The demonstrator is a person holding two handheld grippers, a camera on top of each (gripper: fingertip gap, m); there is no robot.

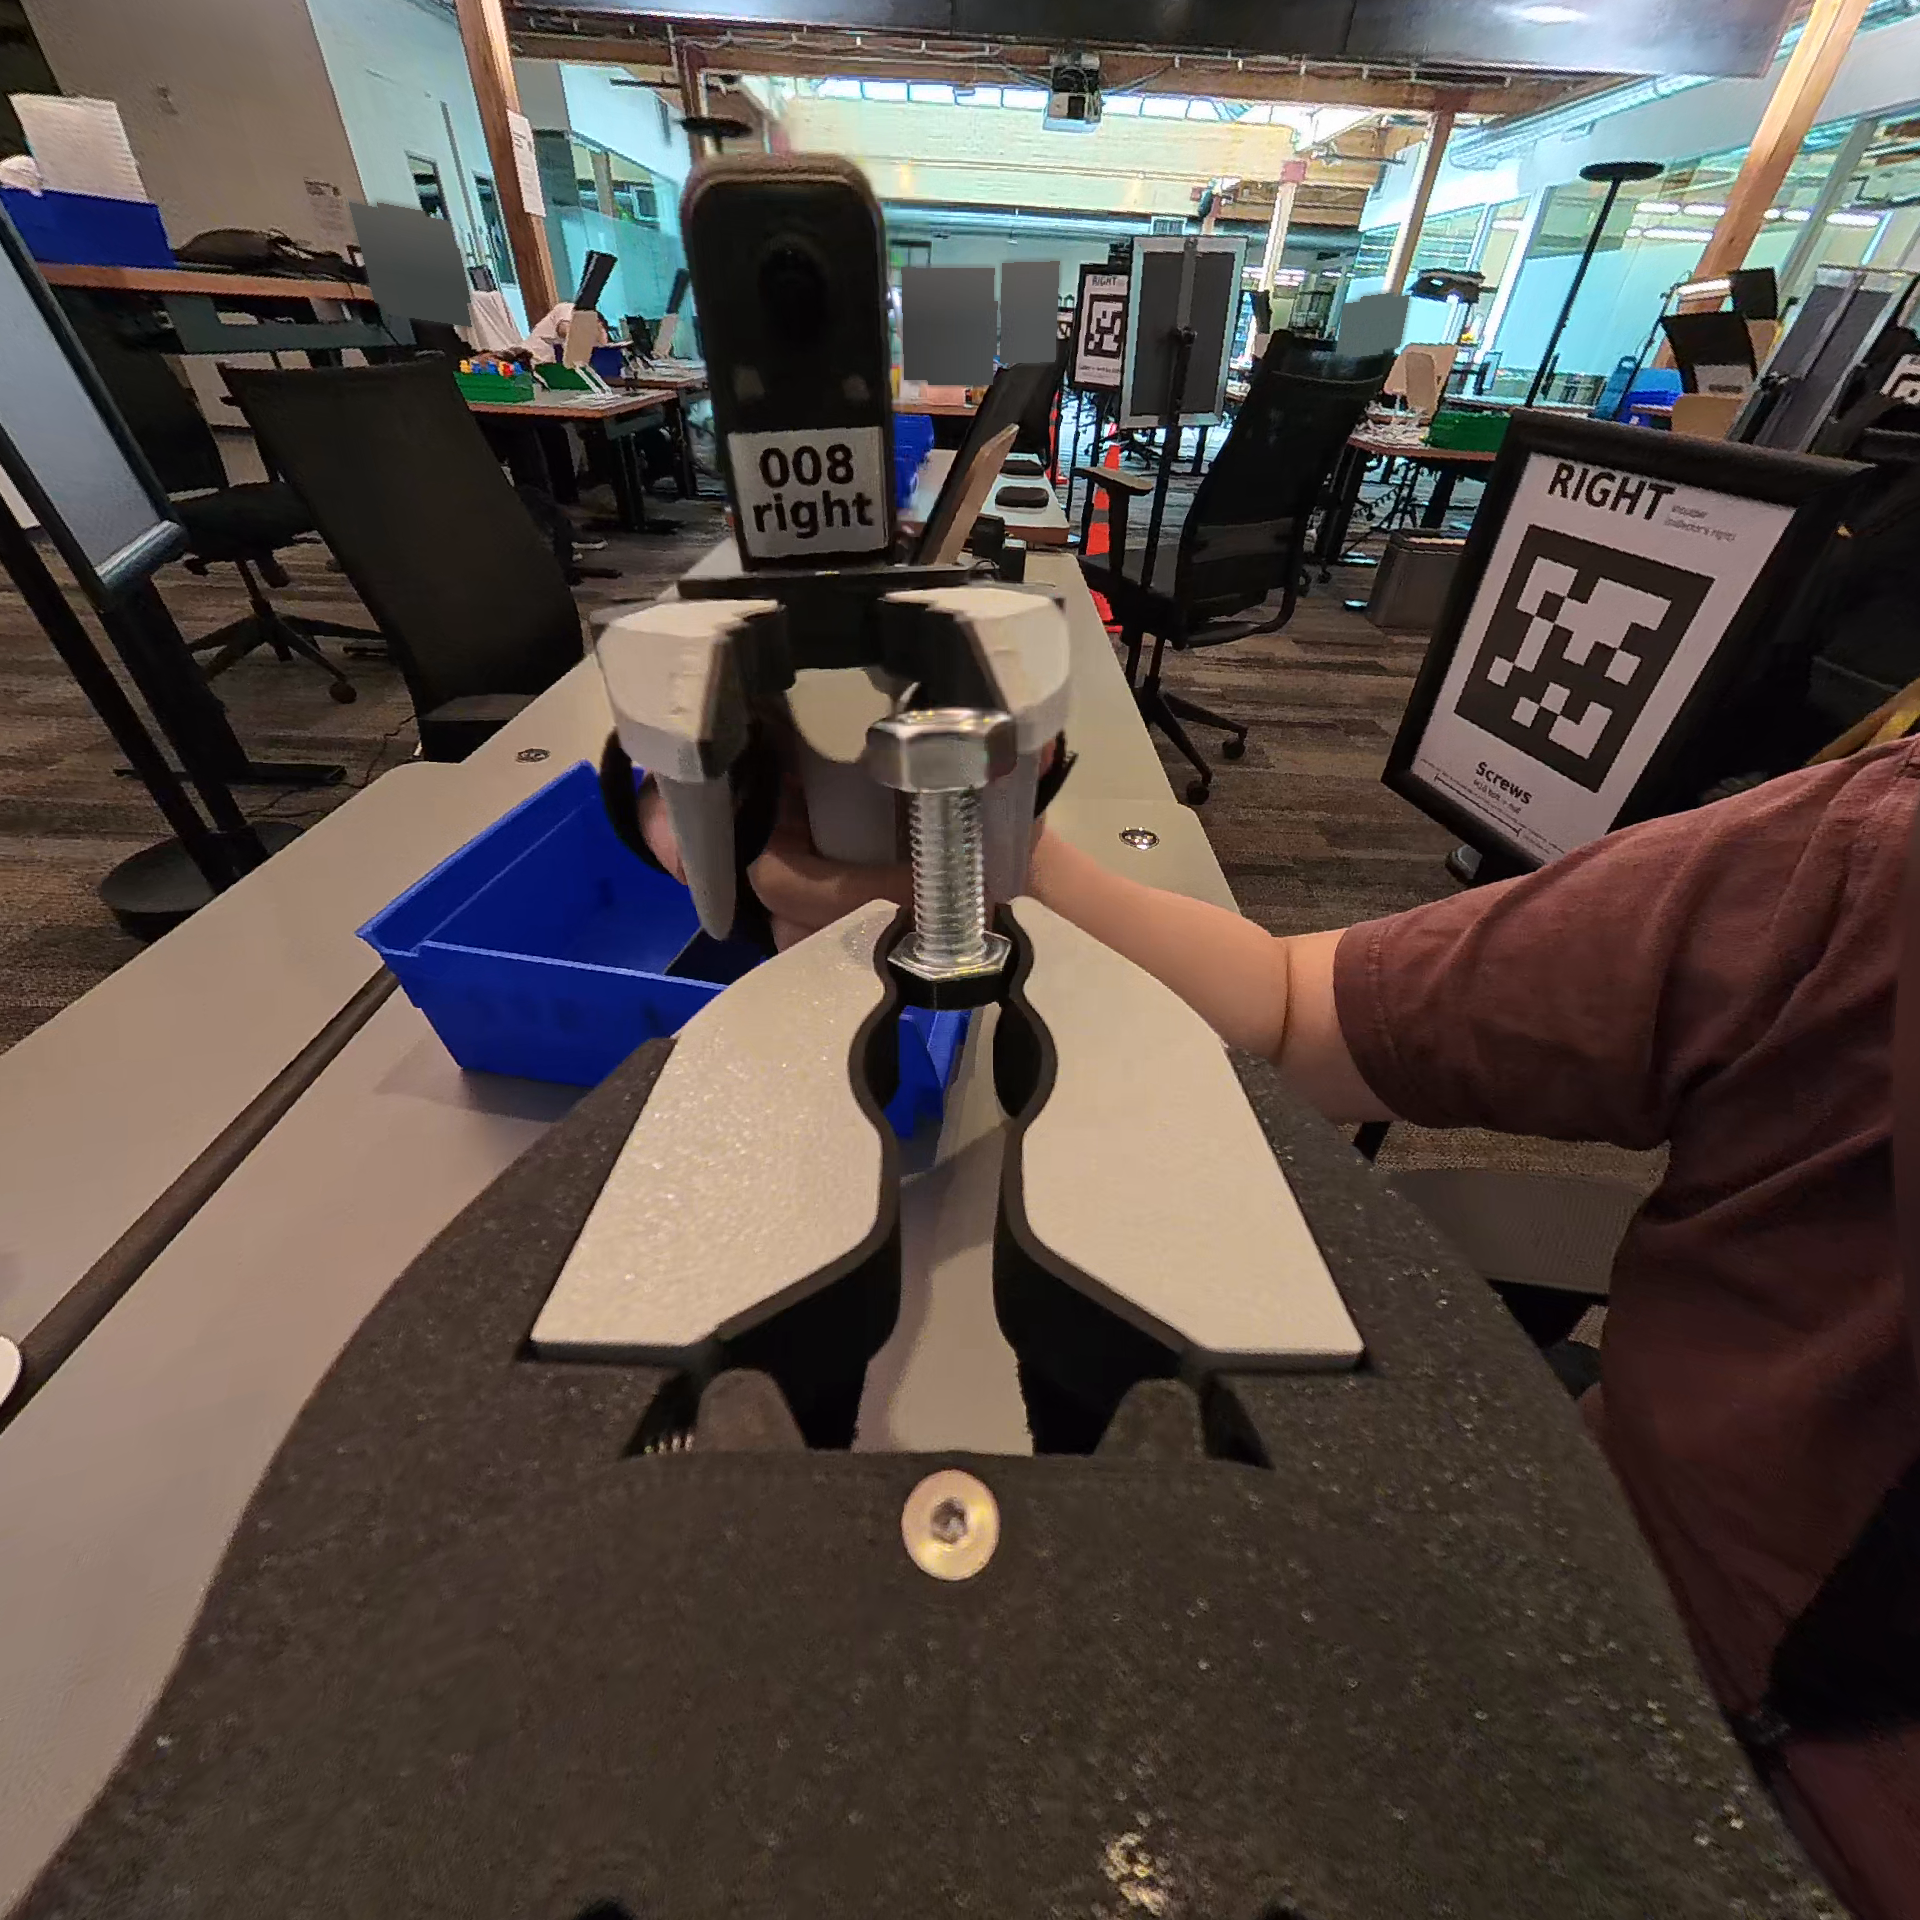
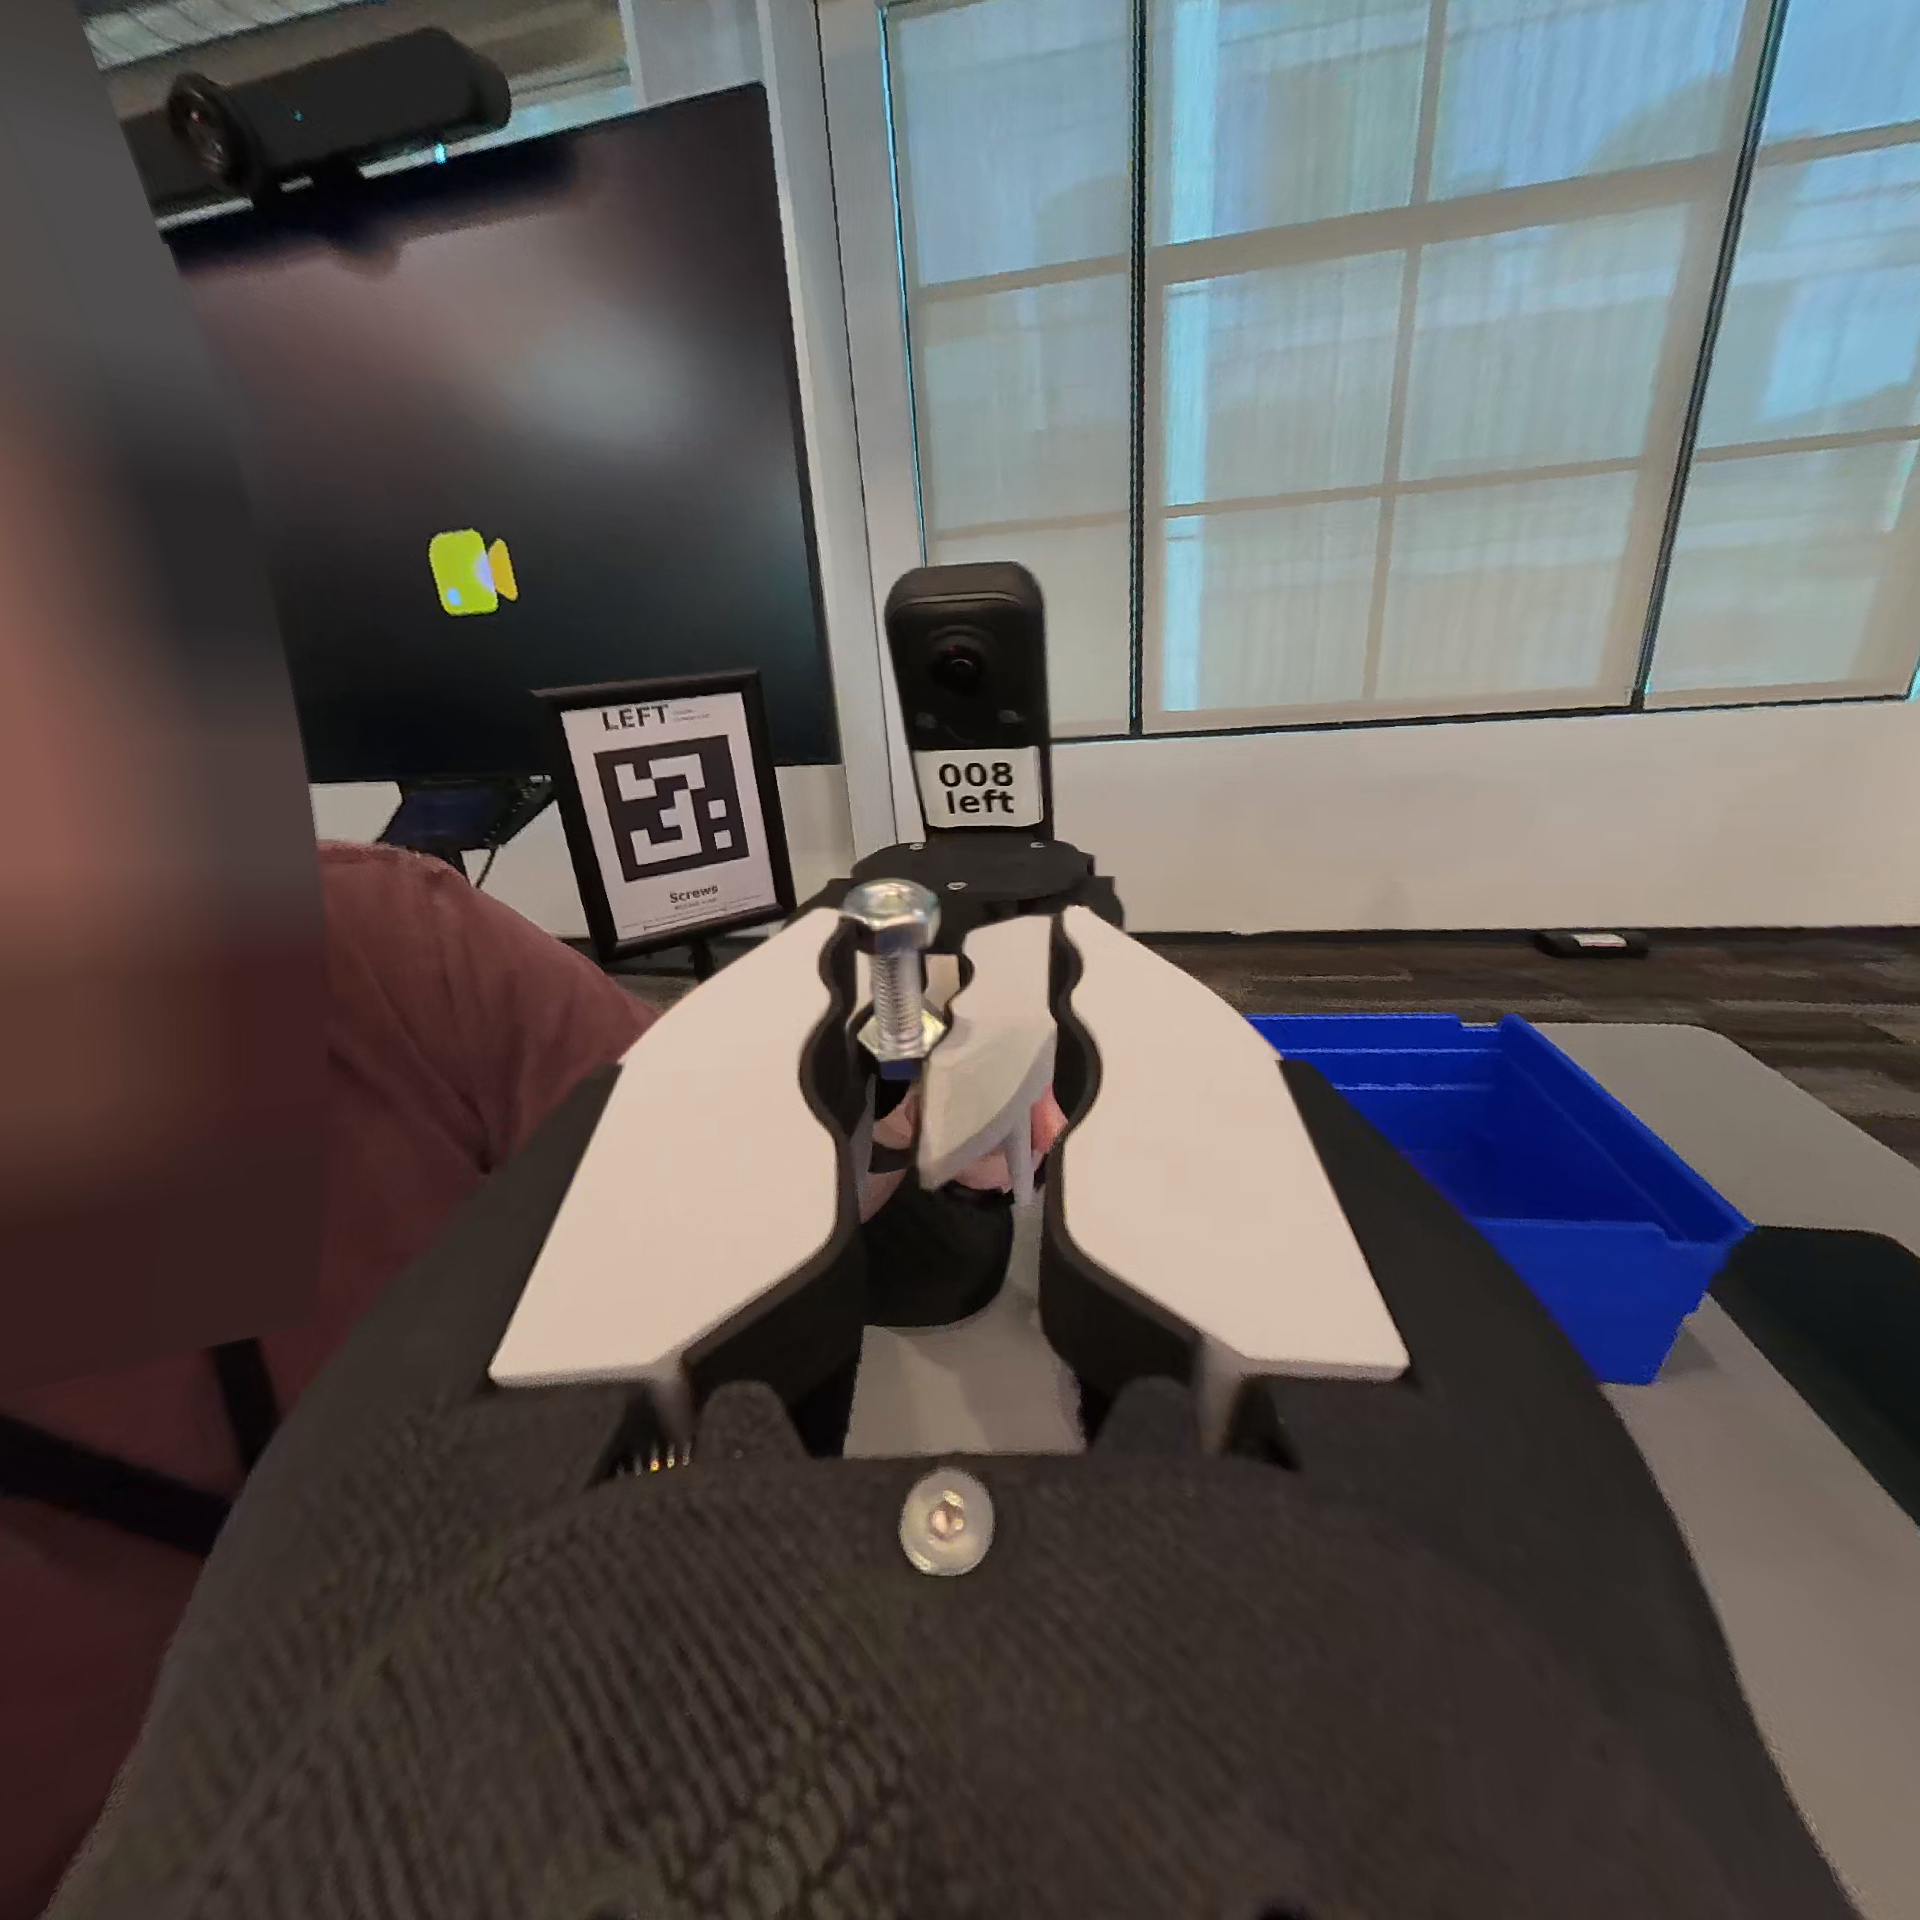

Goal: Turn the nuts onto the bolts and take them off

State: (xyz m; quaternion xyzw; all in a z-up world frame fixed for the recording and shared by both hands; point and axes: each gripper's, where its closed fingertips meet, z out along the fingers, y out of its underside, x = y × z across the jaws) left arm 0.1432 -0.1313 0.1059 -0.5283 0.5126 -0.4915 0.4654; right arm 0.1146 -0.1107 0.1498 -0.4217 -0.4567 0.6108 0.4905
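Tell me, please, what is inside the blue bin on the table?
The blue bin shows only bare floor and dividers; its near end is hidden behind the left gripper holding the nut.
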